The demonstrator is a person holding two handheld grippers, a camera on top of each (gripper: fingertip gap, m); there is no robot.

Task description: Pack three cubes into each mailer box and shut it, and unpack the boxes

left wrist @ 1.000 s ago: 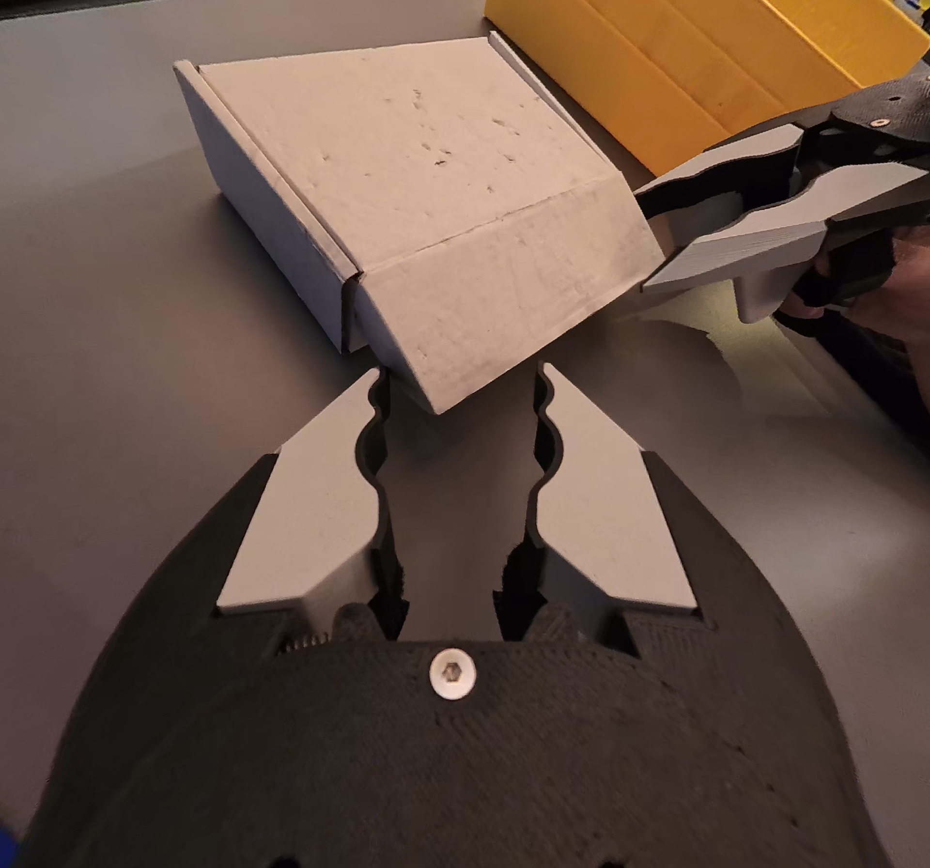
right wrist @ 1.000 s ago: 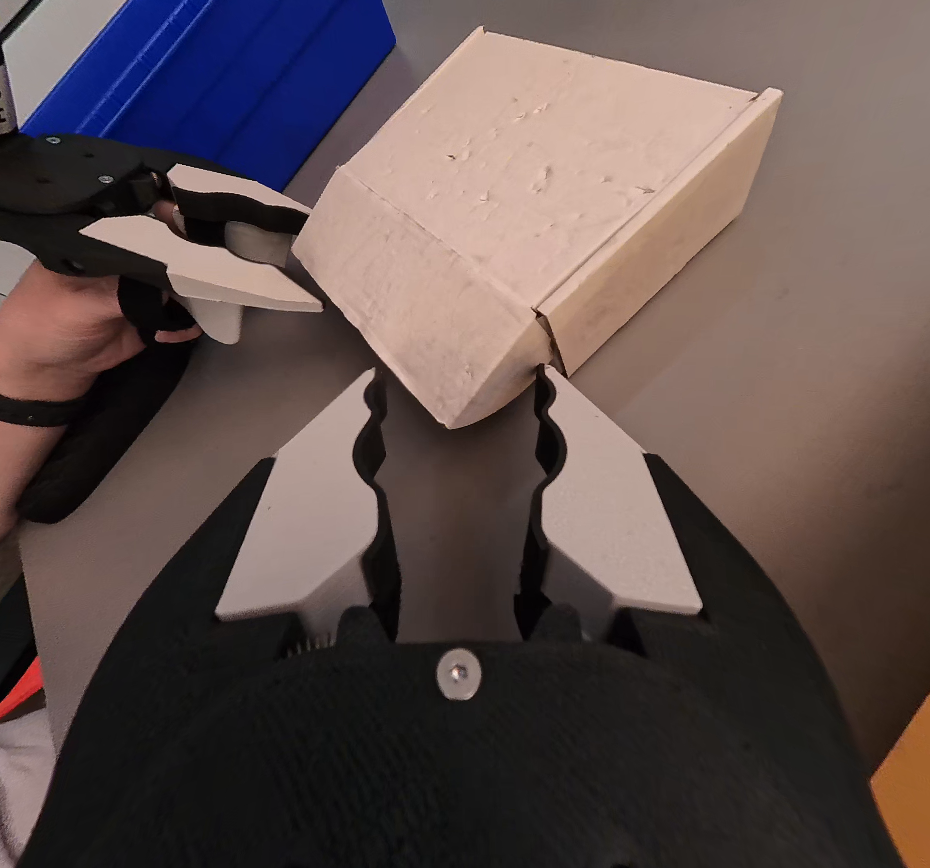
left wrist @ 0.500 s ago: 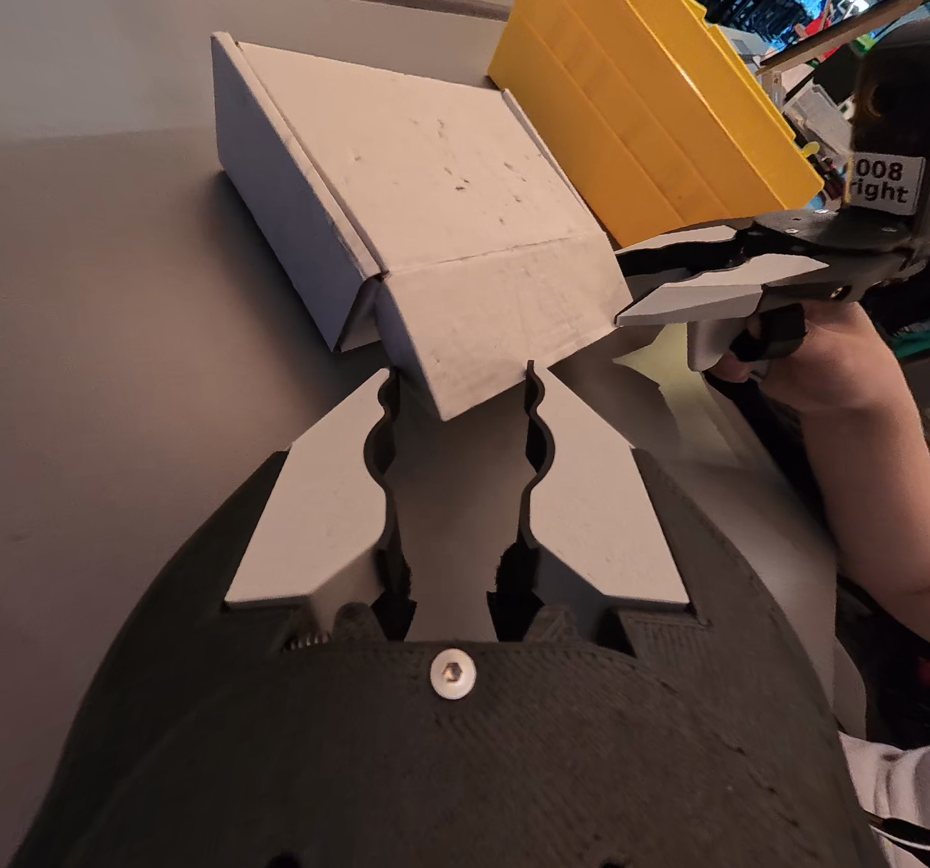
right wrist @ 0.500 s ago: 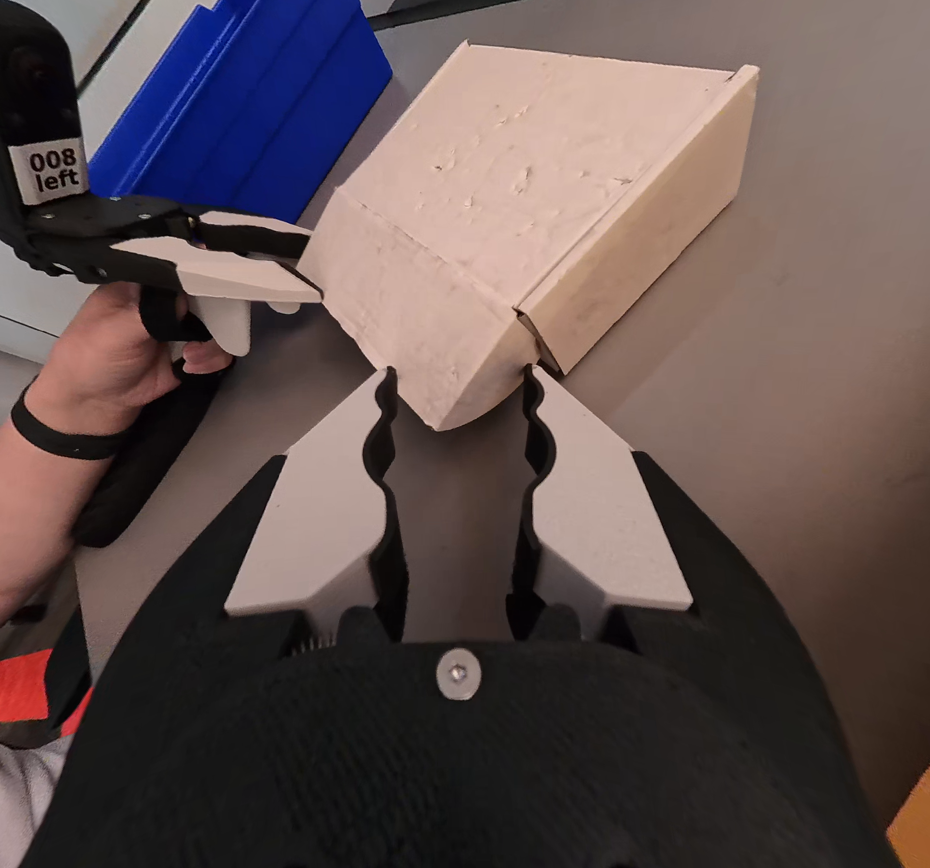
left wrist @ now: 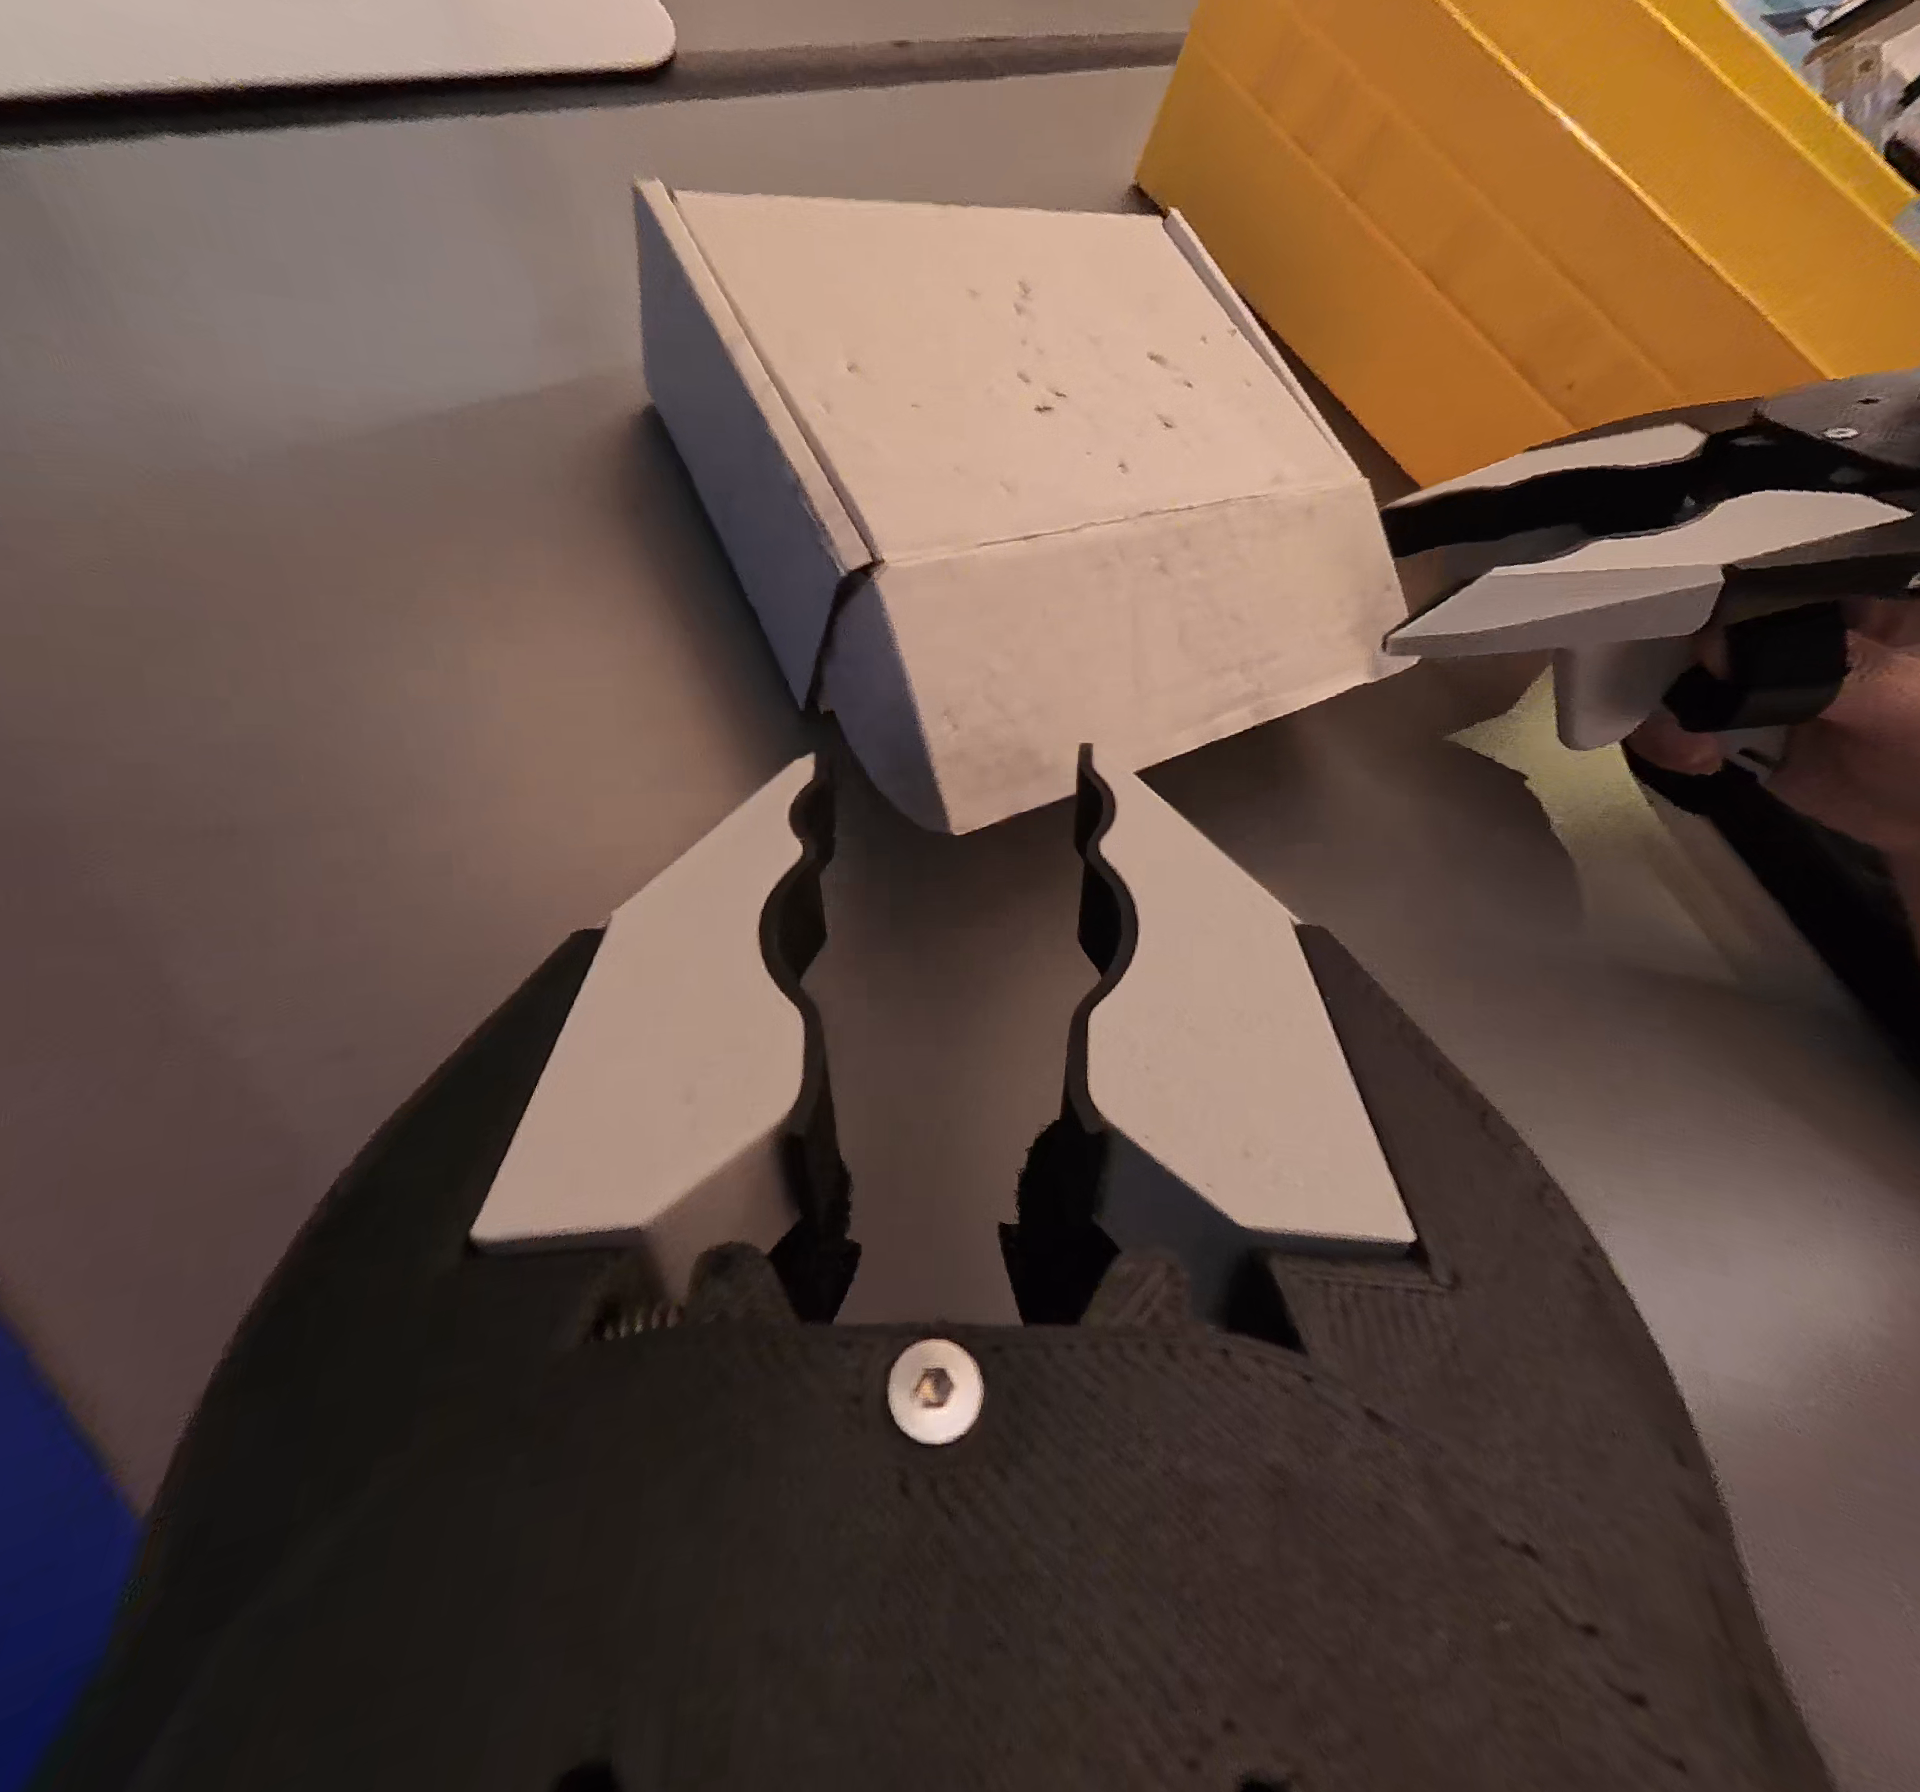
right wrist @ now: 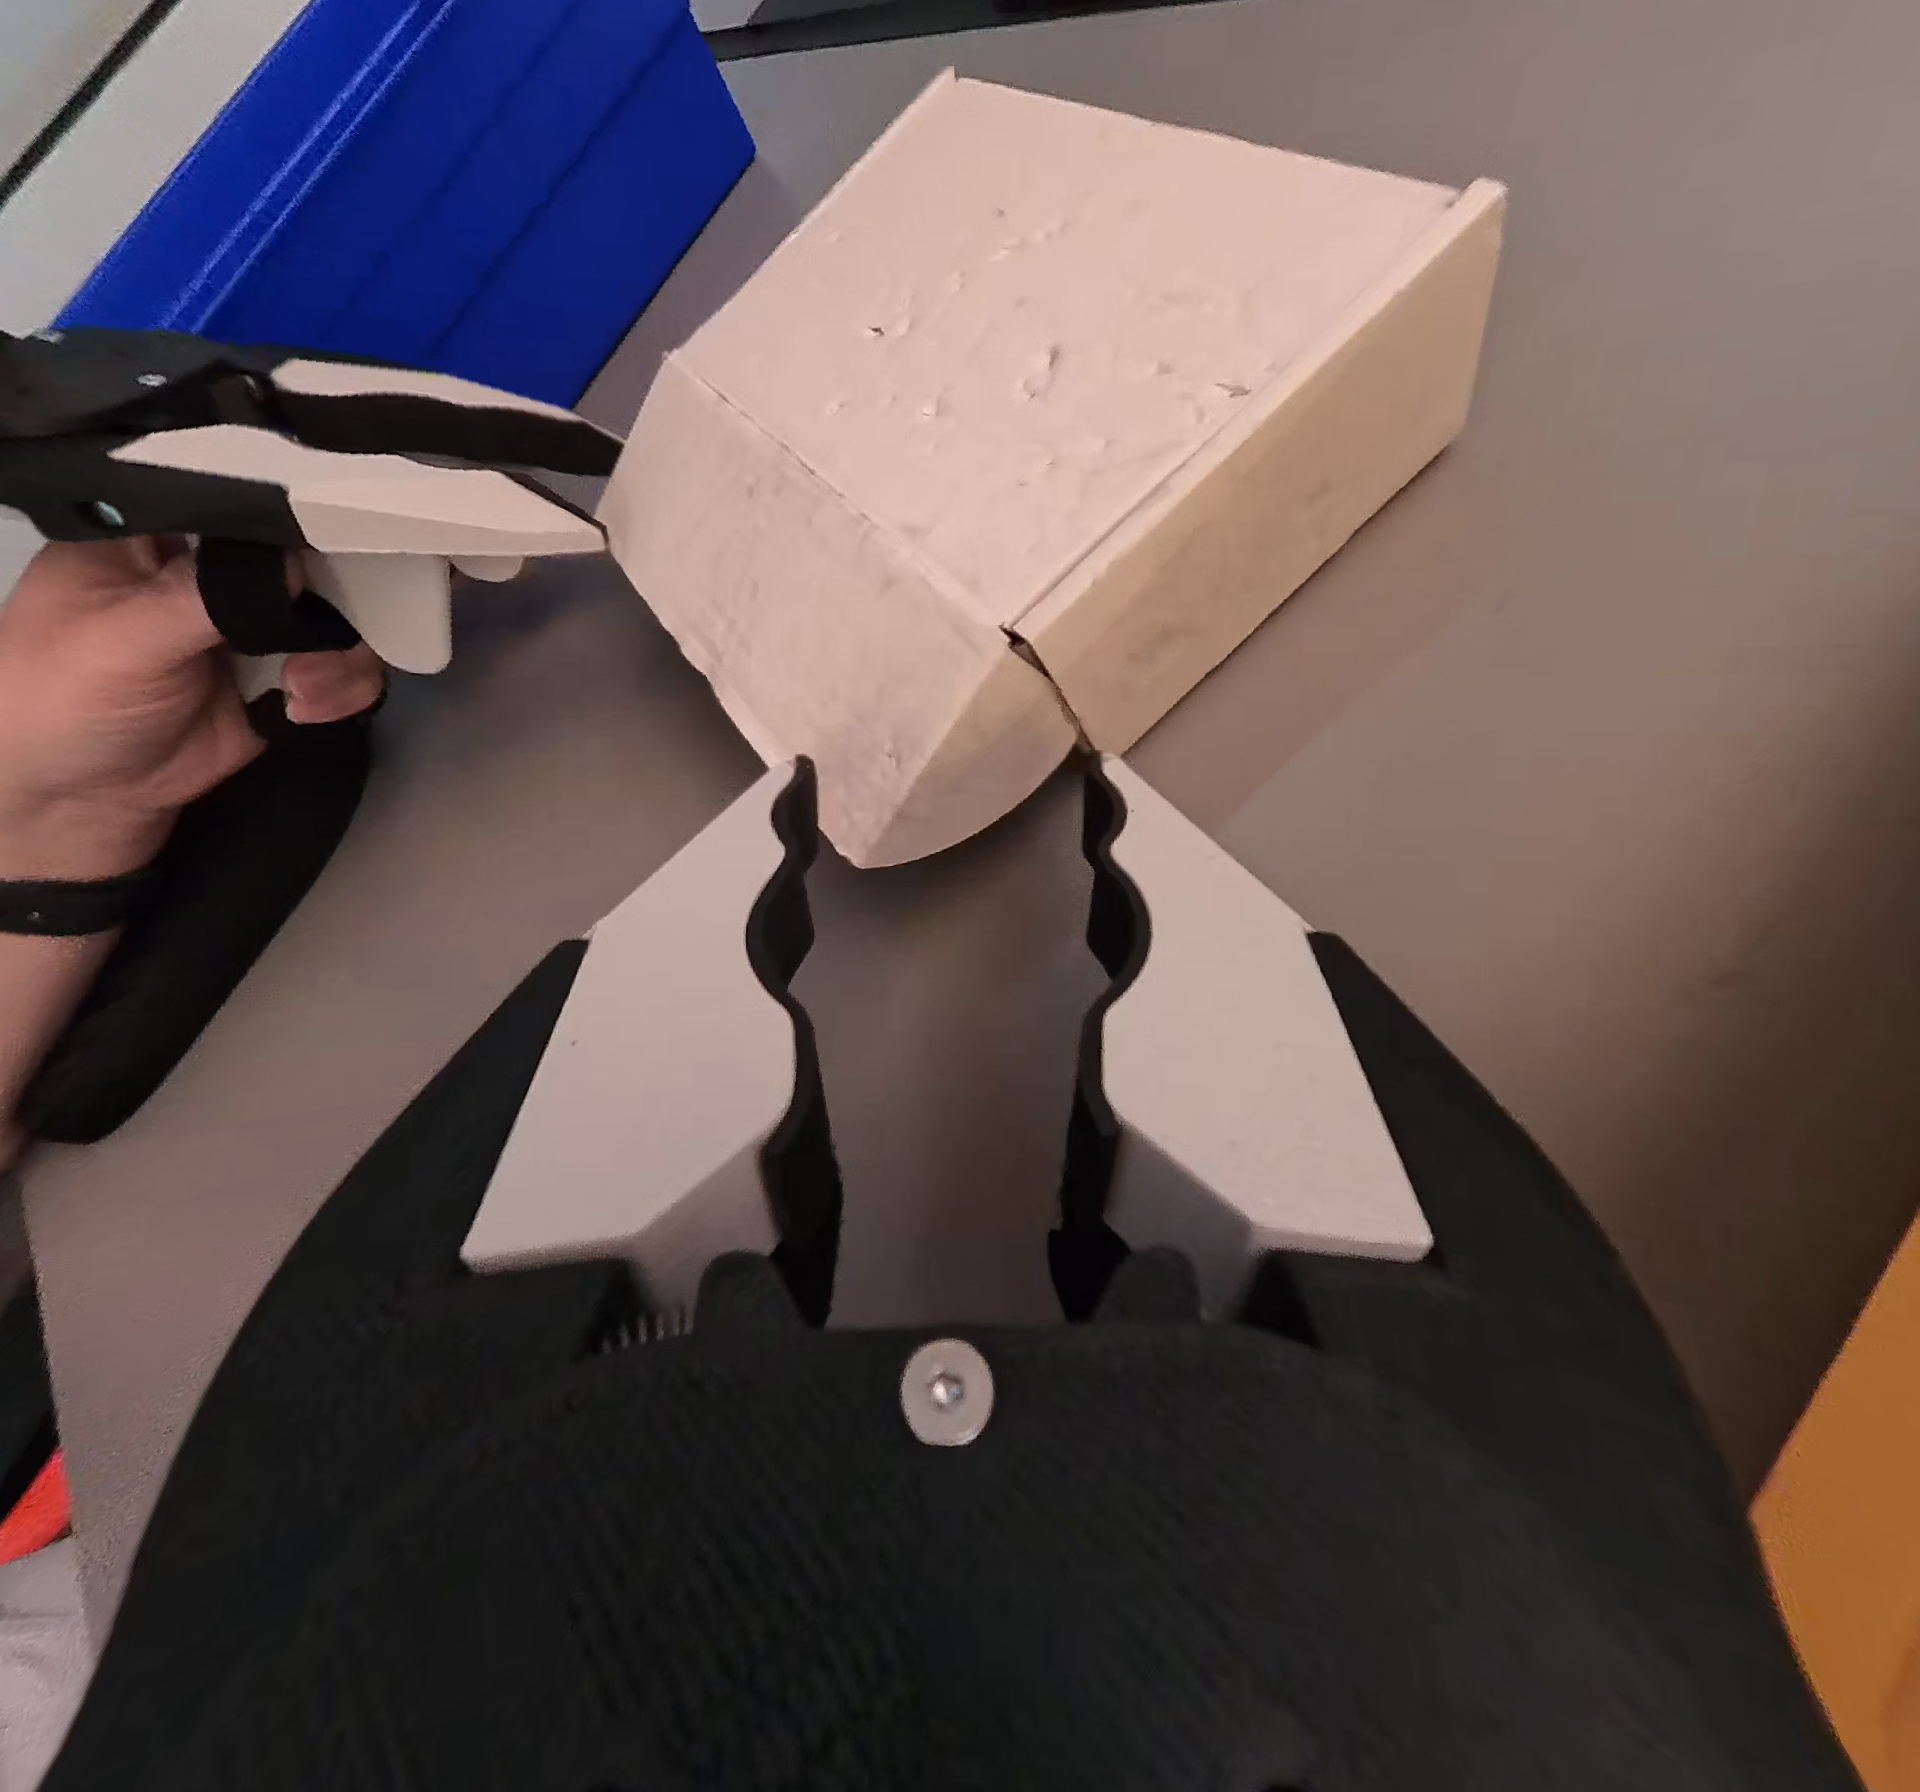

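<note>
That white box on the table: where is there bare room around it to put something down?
Bare table lies on the mailer box's side away from the yellow bin. Its bin side is tight, and both open grippers, left and right, crowd its front flap.

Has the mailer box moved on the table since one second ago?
No. The mailer box still has its far corner close beside the yellow bin, as before.
</note>
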